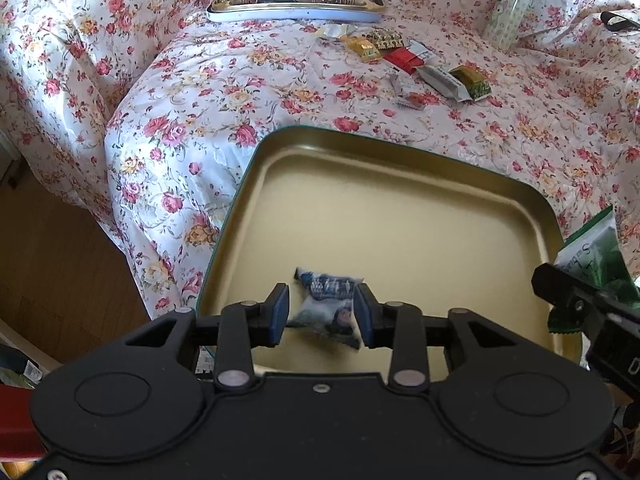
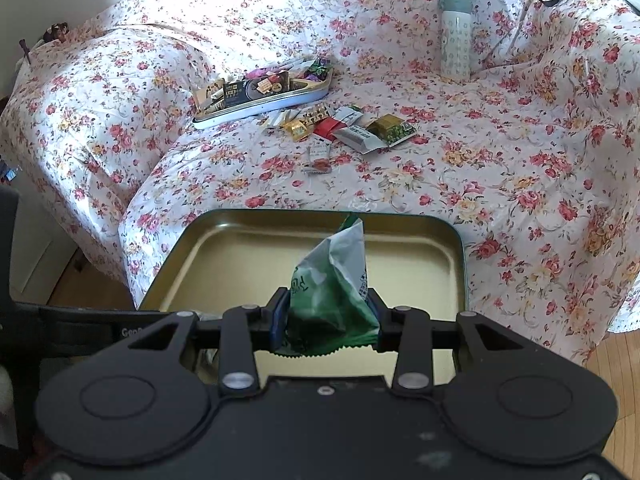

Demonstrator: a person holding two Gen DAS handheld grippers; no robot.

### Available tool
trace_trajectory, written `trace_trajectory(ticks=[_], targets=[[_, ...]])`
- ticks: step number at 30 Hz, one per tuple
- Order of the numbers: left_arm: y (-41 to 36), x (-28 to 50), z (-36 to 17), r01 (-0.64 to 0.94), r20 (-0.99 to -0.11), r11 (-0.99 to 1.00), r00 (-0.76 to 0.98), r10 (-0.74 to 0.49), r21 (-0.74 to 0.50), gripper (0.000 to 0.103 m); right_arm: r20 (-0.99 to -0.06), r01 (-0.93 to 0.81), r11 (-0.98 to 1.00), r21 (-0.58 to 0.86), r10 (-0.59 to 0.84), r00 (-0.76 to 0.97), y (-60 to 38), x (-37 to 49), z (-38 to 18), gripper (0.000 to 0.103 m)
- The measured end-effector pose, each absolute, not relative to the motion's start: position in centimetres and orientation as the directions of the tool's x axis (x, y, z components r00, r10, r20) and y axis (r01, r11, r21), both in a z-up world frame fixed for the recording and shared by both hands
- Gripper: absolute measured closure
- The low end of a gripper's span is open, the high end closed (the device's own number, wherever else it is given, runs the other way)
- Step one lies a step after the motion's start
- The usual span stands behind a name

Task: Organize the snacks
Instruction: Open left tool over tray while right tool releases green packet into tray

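The left claw (image 1: 322,314) hangs over the tin's (image 1: 400,216) near edge, jaws slack around a blue packet (image 1: 328,306) dropping straight below. The right claw (image 2: 328,316), beside it, clenches a green packet (image 2: 334,280), long axis upright, tin (image 2: 420,248) directly beneath.

A smooth, satin gold metal tin (image 1: 400,208) sits on matt floral cloth (image 1: 192,92), glossy crinkled plastic wrappers (image 2: 332,280) shine, and lower left shows wood flooring (image 1: 52,264).
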State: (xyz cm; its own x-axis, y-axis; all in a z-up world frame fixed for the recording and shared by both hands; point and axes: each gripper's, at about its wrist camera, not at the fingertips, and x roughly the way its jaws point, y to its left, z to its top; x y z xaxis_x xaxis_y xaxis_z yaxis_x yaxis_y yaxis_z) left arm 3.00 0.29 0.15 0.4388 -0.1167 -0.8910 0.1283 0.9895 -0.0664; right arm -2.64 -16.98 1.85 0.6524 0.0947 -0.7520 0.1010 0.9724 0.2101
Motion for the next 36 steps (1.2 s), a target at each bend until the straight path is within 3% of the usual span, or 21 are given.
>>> trace_trajectory(ticks=[10,12,14,22,27,36], targets=[[0.23,2.79,-0.08,0.119,-0.891,0.991,0.442,-0.106,-0.058,0.050,-0.771,0.114,0.971,0.209,0.092,0.630,-17.09,-2.33,1.43,0.061],[0.28,2.76,-0.10,0.117,-0.890,0.992,0.444,-0.103,-0.057,0.050,-0.775,0.119,0.970,0.214,0.094,0.625,-17.08,-2.30,1.41,0.047],[0.33,2.78,-0.13,0.115,-0.891,0.992,0.443,-0.104,-0.059,0.050,-0.777,0.122,0.969,0.214,0.093,0.623,-17.09,-2.29,1.40,0.043],[0.25,2.61,-0.19,0.117,-0.890,0.992,0.443,-0.103,-0.056,0.049,-0.790,0.134,0.967,0.216,0.092,0.607,-17.15,-2.24,1.12,0.037],[0.35,2.32,0.05,0.118,-0.882,0.992,0.463,-0.093,-0.043,0.043,-0.796,0.144,0.969,0.199,0.074,0.601,-16.91,-2.25,1.19,0.022],[1.08,2.57,0.28,0.086,-0.876,0.995,0.473,-0.088,-0.053,0.040,-0.807,0.130,0.974,0.188,0.077,0.586,-16.81,-2.22,0.97,0.018]])
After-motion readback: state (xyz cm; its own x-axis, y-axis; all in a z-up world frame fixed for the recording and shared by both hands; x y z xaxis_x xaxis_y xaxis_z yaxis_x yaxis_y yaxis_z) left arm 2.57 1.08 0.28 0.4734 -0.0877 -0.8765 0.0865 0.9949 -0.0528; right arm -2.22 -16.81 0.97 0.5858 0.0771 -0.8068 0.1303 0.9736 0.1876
